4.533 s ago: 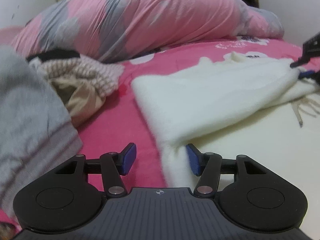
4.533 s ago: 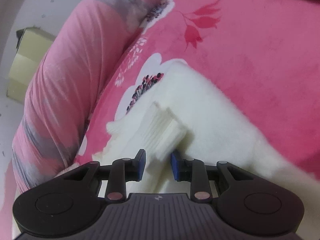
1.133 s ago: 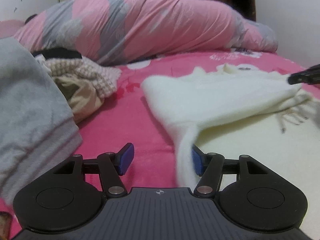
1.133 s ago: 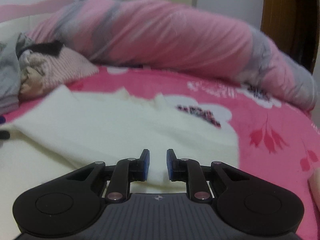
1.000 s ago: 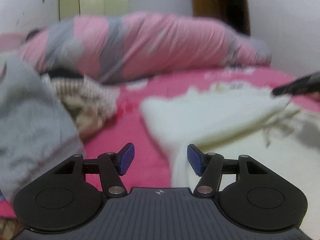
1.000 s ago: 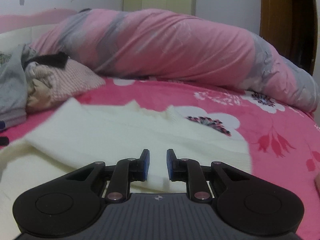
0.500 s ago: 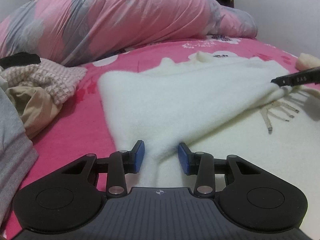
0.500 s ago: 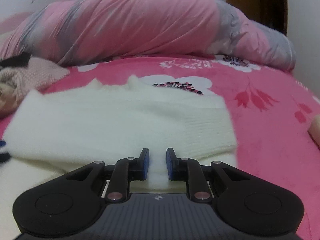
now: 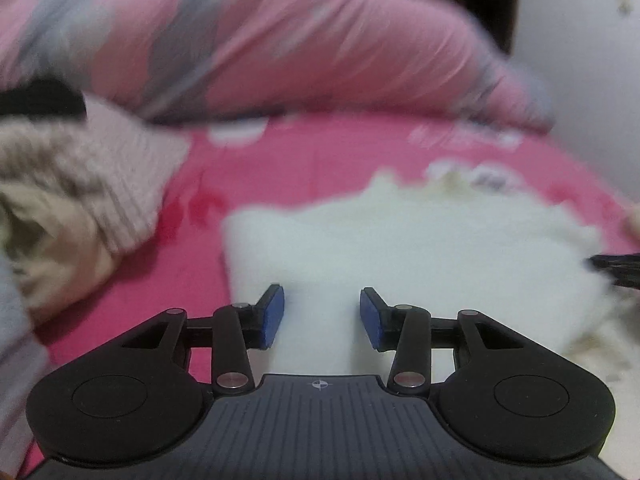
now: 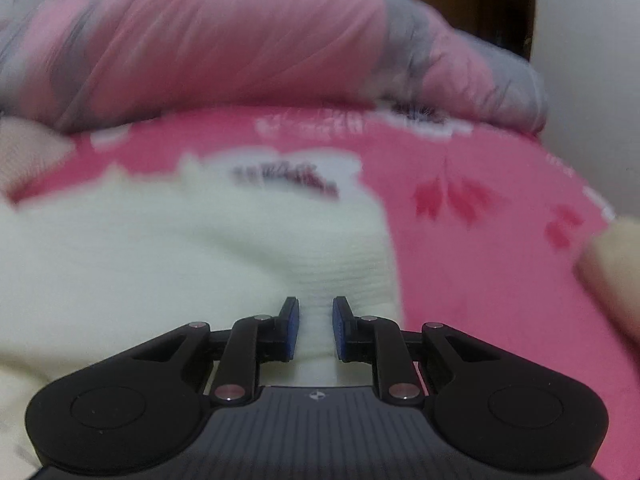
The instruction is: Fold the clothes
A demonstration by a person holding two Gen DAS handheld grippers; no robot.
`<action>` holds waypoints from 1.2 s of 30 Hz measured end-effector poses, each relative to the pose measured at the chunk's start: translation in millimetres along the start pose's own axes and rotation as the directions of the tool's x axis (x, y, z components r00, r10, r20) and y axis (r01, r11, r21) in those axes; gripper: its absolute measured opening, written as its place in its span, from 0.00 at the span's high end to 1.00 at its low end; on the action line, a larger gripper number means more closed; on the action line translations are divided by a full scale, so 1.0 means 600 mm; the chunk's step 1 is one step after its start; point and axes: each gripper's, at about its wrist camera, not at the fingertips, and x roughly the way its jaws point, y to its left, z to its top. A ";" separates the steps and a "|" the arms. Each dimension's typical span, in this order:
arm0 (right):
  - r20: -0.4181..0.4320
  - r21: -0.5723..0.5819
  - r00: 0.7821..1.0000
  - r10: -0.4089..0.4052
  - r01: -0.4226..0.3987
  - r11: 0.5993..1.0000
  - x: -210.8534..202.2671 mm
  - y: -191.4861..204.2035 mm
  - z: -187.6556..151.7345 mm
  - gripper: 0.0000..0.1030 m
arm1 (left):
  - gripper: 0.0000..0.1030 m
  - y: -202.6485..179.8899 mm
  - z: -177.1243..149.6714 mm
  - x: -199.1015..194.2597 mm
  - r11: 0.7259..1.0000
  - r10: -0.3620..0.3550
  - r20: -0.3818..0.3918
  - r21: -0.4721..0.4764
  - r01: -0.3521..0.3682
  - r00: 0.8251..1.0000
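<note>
A cream-white knit sweater [image 9: 420, 248] lies on the pink bed, its top layer folded over. My left gripper [image 9: 321, 316] hovers over the sweater's near left edge. Its jaws are opening; white fabric shows between the blue pads, which do not press on it. In the right wrist view the sweater [image 10: 160, 248] fills the lower left. My right gripper [image 10: 316, 328] is shut on a fold of the sweater's ribbed right edge. The right gripper's dark tip [image 9: 616, 270] shows at the left wrist view's right edge. Both views are blurred.
A pink and grey duvet [image 9: 280, 40] is rolled along the back of the bed. A pile of clothes, with a beige-pink knit [image 9: 92, 184] on top, sits at the left. The pink floral bedsheet [image 10: 500, 260] is bare to the right of the sweater.
My left gripper closed partly on the sweater's left edge, then widened again, and shifted sideways. The right gripper drew the folded edge towards the front and sank a little.
</note>
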 end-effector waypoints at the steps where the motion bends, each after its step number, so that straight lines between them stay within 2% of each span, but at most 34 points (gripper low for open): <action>1: -0.008 -0.006 1.000 -0.006 0.006 1.000 -0.003 0.002 0.005 0.82 | 0.54 0.005 -0.002 0.008 1.000 -0.005 0.000 -0.014 0.005 1.000; 4: -0.017 -0.058 0.999 -0.031 0.030 0.998 -0.016 0.016 0.020 0.82 | 0.54 0.002 0.006 -0.009 1.000 -0.012 0.013 -0.012 0.013 1.000; 9: 0.058 0.020 0.998 0.023 -0.024 1.000 -0.031 0.002 0.039 0.82 | 0.51 0.007 0.021 -0.010 0.999 -0.011 0.052 -0.029 0.013 0.999; 11: -0.026 0.016 1.000 0.000 0.000 1.000 0.007 -0.008 0.022 0.82 | 0.50 0.001 0.015 0.015 1.000 0.008 0.005 0.002 -0.008 1.000; 13: -0.037 0.024 0.999 0.010 -0.009 1.000 0.007 -0.014 0.027 0.82 | 0.49 -0.005 0.014 0.015 0.999 0.024 0.014 0.042 -0.025 1.000; 16: -0.022 0.017 1.000 0.017 -0.017 1.000 -0.012 -0.009 0.057 0.81 | 0.50 -0.004 0.031 -0.003 0.999 0.007 0.038 0.037 -0.008 0.999; 19: 0.020 0.036 0.988 0.155 -0.156 0.987 -0.021 0.005 0.107 0.78 | 0.49 -0.001 0.063 -0.004 0.999 -0.045 0.059 -0.005 0.046 0.997; 22: 0.010 0.090 0.959 0.284 -0.283 0.955 0.025 0.026 0.160 0.58 | 0.47 -0.012 0.111 0.034 0.988 -0.133 0.034 -0.075 0.136 0.990; 24: 0.004 0.102 0.948 0.317 -0.316 0.943 0.067 0.045 0.187 0.56 | 0.45 -0.021 0.142 0.074 0.977 -0.174 0.018 -0.120 0.175 0.985; 26: -0.038 0.099 0.940 0.338 -0.333 0.938 0.123 0.070 0.210 0.54 | 0.45 -0.033 0.163 0.114 0.972 -0.192 0.001 -0.137 0.191 0.981; 29: -0.116 0.117 0.925 0.363 -0.350 0.929 0.196 0.100 0.230 0.51 | 0.49 -0.052 0.184 0.171 0.973 -0.190 -0.025 -0.136 0.184 0.982; 33: -0.184 0.139 0.922 0.342 -0.320 0.937 0.268 0.119 0.232 0.53 | 0.65 -0.071 0.187 0.224 0.987 -0.135 -0.051 -0.100 0.129 0.990; 34: -0.185 0.143 0.921 0.343 -0.320 0.936 0.272 0.119 0.228 0.59 | 0.71 -0.072 0.185 0.232 0.988 -0.125 -0.056 -0.103 0.119 0.991; 35: -0.185 0.148 0.920 0.346 -0.322 0.935 0.276 0.118 0.223 0.61 | 0.83 -0.071 0.181 0.239 0.986 -0.125 -0.062 -0.115 0.117 0.990; 36: -0.175 0.150 0.918 0.357 -0.333 0.931 0.275 0.117 0.221 0.73 | 0.89 -0.069 0.178 0.242 0.985 -0.130 -0.057 -0.122 0.122 0.990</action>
